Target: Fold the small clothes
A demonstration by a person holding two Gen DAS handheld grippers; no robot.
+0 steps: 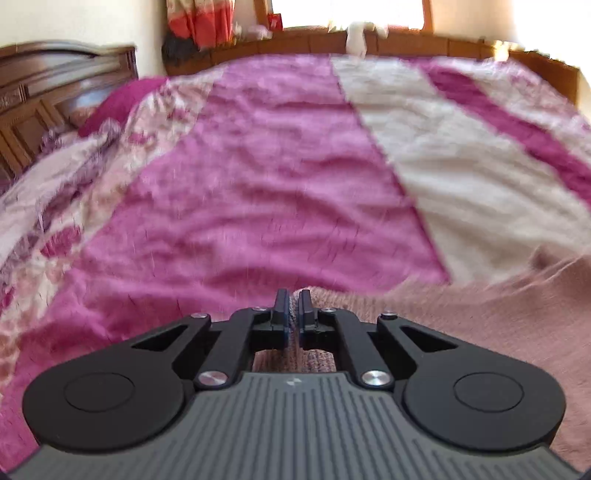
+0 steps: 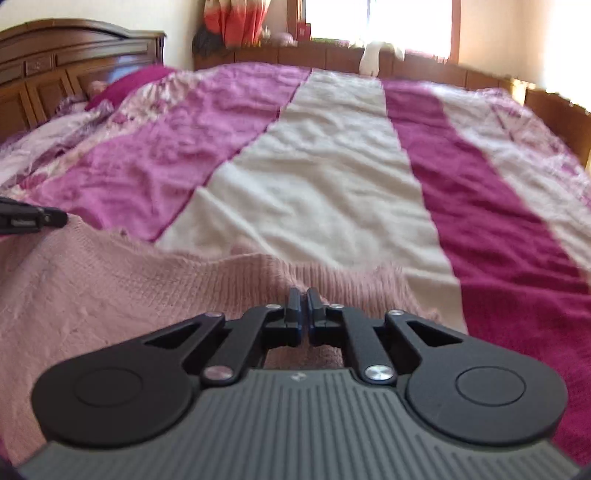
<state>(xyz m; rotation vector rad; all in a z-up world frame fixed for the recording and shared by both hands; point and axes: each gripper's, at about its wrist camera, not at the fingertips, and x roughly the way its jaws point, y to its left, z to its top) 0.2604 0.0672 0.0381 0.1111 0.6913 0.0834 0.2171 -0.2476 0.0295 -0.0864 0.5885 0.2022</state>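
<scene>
Your pink sweater is soft ribbed knit, matt. Bedspread is crinkled matt cloth. Headboard is glossy carved wood. Your right gripper: matt black plastic, shiny metal screws.

Two grippers: left gripper, right gripper. One pink knit garment. One striped bedspread. One headboard. One curtain, possibly more; blurred.

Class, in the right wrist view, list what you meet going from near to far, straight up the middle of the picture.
right gripper → pink knitted garment → cream stripe of the bedspread → wooden bed frame → bright window
</scene>
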